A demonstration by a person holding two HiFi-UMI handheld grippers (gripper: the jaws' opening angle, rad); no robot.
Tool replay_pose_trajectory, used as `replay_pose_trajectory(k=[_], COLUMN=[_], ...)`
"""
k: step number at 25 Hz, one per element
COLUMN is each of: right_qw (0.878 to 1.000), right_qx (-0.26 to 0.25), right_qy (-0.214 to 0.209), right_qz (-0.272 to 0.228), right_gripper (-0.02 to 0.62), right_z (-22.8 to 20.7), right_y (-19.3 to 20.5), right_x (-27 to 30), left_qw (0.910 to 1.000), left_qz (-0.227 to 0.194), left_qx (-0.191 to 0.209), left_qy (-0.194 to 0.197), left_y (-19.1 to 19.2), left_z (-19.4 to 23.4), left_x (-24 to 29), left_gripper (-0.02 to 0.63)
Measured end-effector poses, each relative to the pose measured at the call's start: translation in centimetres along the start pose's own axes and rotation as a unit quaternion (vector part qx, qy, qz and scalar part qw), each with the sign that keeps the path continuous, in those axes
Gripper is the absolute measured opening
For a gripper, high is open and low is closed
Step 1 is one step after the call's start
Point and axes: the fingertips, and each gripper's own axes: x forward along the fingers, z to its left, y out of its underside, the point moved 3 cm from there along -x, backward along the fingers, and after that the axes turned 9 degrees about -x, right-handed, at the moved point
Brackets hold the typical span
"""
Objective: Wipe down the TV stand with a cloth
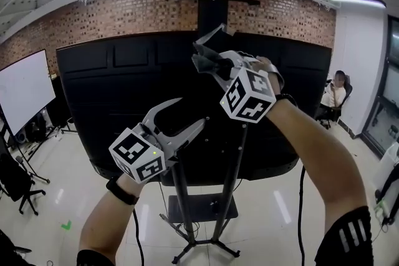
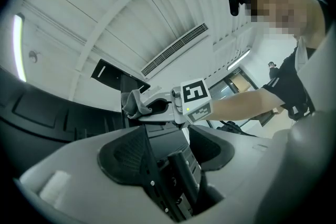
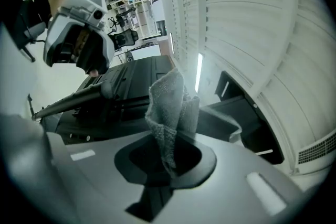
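The TV stand (image 1: 232,190) is a black two-post frame on a footed base, carrying a big black screen seen from its back (image 1: 118,96). My right gripper (image 1: 204,54) is raised in front of the screen's upper middle, shut on a grey cloth (image 1: 207,63). The right gripper view shows the cloth (image 3: 170,113) sticking up, crumpled, out of the jaws (image 3: 168,162). Lower down and to the left, my left gripper (image 1: 191,111) is open and holds nothing. In its own view the left gripper (image 2: 168,152) looks along the stand's black posts (image 2: 178,176), with the right gripper (image 2: 157,107) and cloth (image 2: 134,104) beyond.
A white board (image 1: 22,93) and a black office chair (image 1: 19,180) stand at the left. At the far right a person (image 1: 333,96) sits. A cable (image 1: 302,196) hangs beside the stand. The floor is white and glossy, with a green mark (image 1: 65,225).
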Motion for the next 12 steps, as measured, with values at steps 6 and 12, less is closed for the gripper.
replay_pose_trajectory(k=[6, 12], right_qw=[0.998, 0.996], right_qx=[-0.056, -0.073], right_qy=[-0.013, -0.021], right_qz=[0.026, 0.042], right_gripper=[0.044, 0.044], right_z=[4.9, 7.8], right_y=[0.3, 0.4], right_x=[0.3, 0.6], left_qw=[0.9999, 0.9988], left_qz=[0.004, 0.004], left_qx=[-0.016, -0.048], left_qy=[-0.003, -0.009], left_y=[2.3, 4.6], left_z=[-0.8, -0.9], left_x=[-1.2, -2.3], left_gripper=[0.284, 0.284])
